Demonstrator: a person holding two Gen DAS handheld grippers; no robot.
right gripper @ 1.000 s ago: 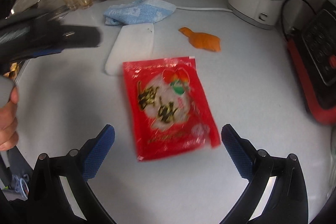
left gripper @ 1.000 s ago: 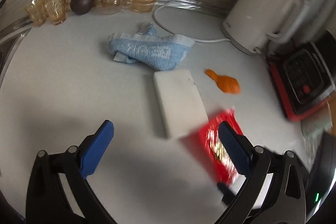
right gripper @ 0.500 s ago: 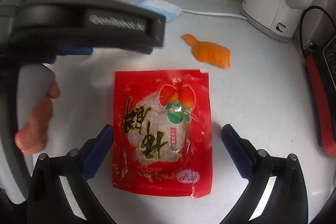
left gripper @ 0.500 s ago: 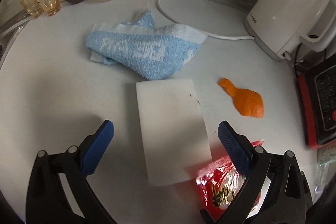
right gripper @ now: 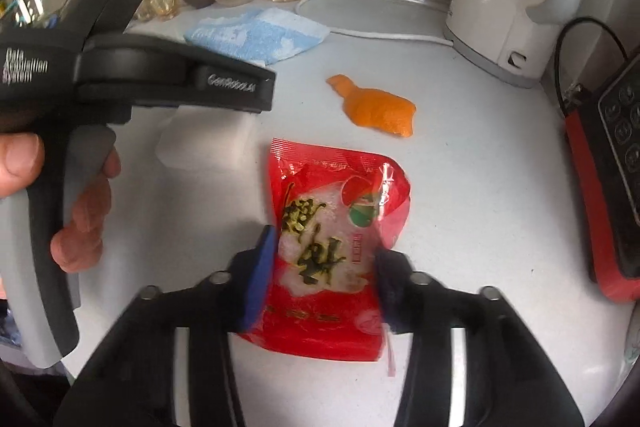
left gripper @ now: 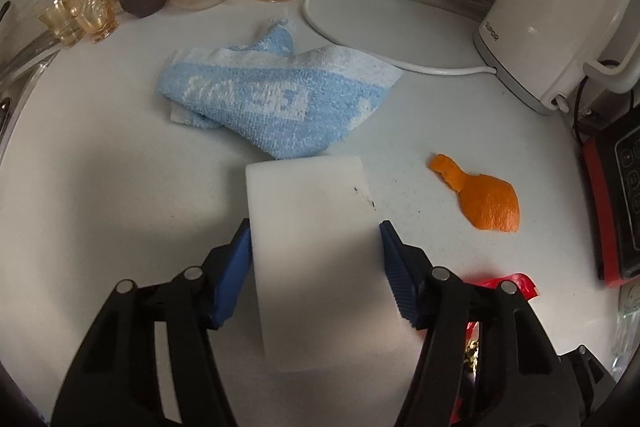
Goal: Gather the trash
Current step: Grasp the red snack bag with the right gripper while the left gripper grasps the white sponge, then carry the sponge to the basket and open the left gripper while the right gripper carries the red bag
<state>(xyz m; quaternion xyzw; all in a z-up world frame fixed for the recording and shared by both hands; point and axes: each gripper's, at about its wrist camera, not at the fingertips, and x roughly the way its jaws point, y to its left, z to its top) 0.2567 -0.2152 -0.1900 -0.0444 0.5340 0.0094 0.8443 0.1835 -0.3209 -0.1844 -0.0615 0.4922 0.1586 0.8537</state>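
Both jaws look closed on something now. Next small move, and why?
Probably lift the right gripper straight up. Its jaws pinch the red wrapper, which lies on the counter with its edges buckling. The orange peel lies just beyond it, so a vertical lift avoids dragging it. The left gripper clamps the white sponge.

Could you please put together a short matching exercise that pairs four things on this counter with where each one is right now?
Things:
1. white sponge block
2. red snack packet
3. orange peel
4. blue towel

Places:
A. lying free on the counter, near the red appliance
B. between the fingers of the right gripper
C. crumpled in front of the amber glasses
D. between the fingers of the left gripper

Pairs: 1-D, 2-B, 3-A, 4-C
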